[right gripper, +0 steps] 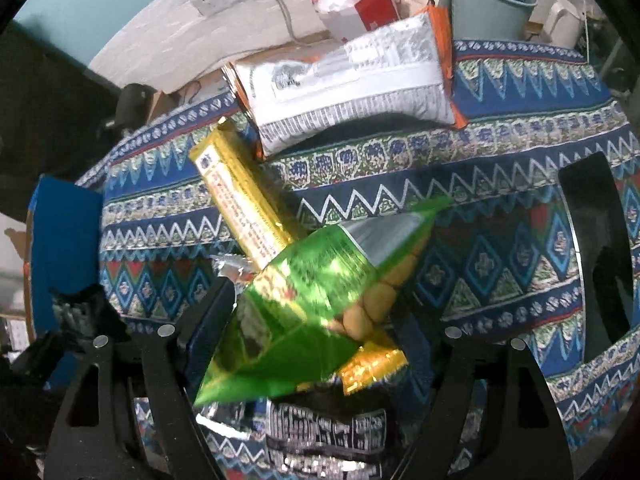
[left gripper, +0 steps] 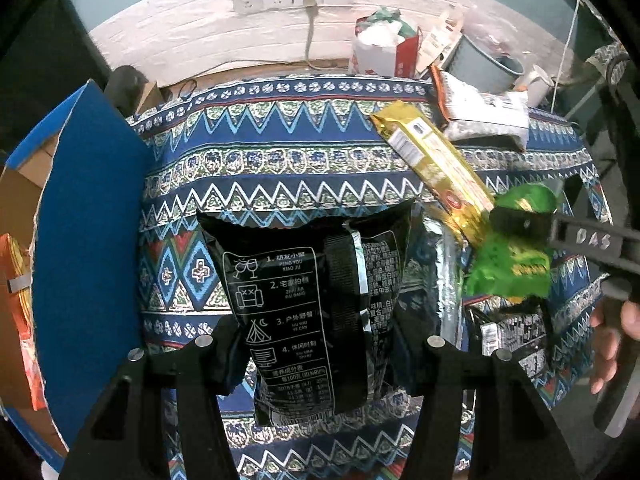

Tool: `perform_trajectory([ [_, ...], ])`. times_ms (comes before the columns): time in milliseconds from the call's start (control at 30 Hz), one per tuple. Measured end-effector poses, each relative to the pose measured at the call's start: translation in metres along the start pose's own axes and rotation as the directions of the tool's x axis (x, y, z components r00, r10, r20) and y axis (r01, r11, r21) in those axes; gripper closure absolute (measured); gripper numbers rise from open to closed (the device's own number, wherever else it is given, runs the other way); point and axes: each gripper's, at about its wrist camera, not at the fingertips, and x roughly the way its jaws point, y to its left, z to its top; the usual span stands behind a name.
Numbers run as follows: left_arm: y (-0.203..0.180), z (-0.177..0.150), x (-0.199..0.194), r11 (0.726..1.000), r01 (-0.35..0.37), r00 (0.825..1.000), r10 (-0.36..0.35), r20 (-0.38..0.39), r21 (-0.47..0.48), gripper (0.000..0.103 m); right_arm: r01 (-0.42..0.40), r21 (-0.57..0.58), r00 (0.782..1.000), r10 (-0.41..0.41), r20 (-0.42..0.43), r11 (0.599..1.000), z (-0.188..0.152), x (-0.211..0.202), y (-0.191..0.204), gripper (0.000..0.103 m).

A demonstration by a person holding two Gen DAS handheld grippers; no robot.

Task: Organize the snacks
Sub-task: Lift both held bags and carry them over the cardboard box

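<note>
The black snack bag (left gripper: 316, 316) hangs clamped between the left gripper (left gripper: 320, 344) fingers, long axis running away from them. The right gripper (right gripper: 316, 332) straddles the green bag (right gripper: 316, 304) with its 2 fingers apart, not pressing; the bag lies slantwise between them.

Both wrist cameras are looking steeply down, close over the tabletop (left gripper: 304, 148), each facing the far wall. Both views are sharing the gold packet (left gripper: 436, 168) (right gripper: 244, 200) and green bag (left gripper: 508, 264) (right gripper: 320, 280).

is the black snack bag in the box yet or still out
Out: the black snack bag hangs between the left tongs above the tablecloth, beside the blue box.
</note>
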Motion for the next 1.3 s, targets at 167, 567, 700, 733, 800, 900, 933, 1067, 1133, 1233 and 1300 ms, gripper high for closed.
perform_trajectory([
  [167,0.004,0.002,0.001,1.000,0.022,1.000,-0.022,-0.015,-0.015,0.044,0.065,-0.048,0.998,-0.066,-0.015,0.997,-0.004,0.013,0.006,0.036],
  [567,-0.007,0.002,-0.019,0.999,0.046,0.999,-0.046,0.007,0.027,0.044,0.136,-0.210,0.990,-0.124,0.071,0.968,-0.019,-0.022,0.025,0.060],
  [700,-0.008,0.000,-0.030,0.998,0.028,0.999,-0.029,0.035,0.050,0.044,0.137,-0.241,0.987,-0.112,0.114,0.961,-0.022,-0.042,0.028,0.060],
  [733,-0.007,-0.001,-0.033,0.998,0.024,0.999,-0.026,0.042,0.053,0.044,0.136,-0.248,0.987,-0.109,0.121,0.959,-0.022,-0.045,0.028,0.060],
  [800,-0.005,-0.002,-0.039,0.998,0.015,0.998,-0.019,0.058,0.057,0.044,0.137,-0.260,0.985,-0.104,0.138,0.956,-0.022,-0.053,0.032,0.060],
  [900,0.000,-0.002,-0.047,0.998,0.021,0.997,-0.026,0.078,0.053,0.044,0.138,-0.283,0.982,-0.094,0.163,0.949,-0.023,-0.060,0.044,0.060],
  [933,0.002,-0.002,-0.049,0.998,0.023,0.996,-0.027,0.083,0.050,0.044,0.136,-0.292,0.982,-0.088,0.169,0.947,-0.024,-0.062,0.048,0.060],
  [1067,0.010,-0.004,-0.063,0.998,-0.004,0.993,-0.002,0.118,0.055,0.044,0.132,-0.323,0.978,-0.070,0.197,0.937,-0.026,-0.073,0.064,0.060],
  [1133,0.015,-0.004,-0.068,0.999,-0.008,0.992,0.001,0.129,0.053,0.044,0.130,-0.338,0.976,-0.060,0.209,0.932,-0.027,-0.078,0.072,0.060],
  [1233,0.024,-0.003,-0.079,0.999,-0.008,0.988,0.001,0.152,0.045,0.044,0.119,-0.353,0.974,-0.040,0.224,0.928,-0.027,-0.085,0.082,0.060],
  [1300,0.030,-0.004,-0.088,0.999,-0.004,0.985,-0.002,0.170,0.038,0.044,0.113,-0.364,0.972,-0.027,0.233,0.925,-0.027,-0.090,0.090,0.060],
])
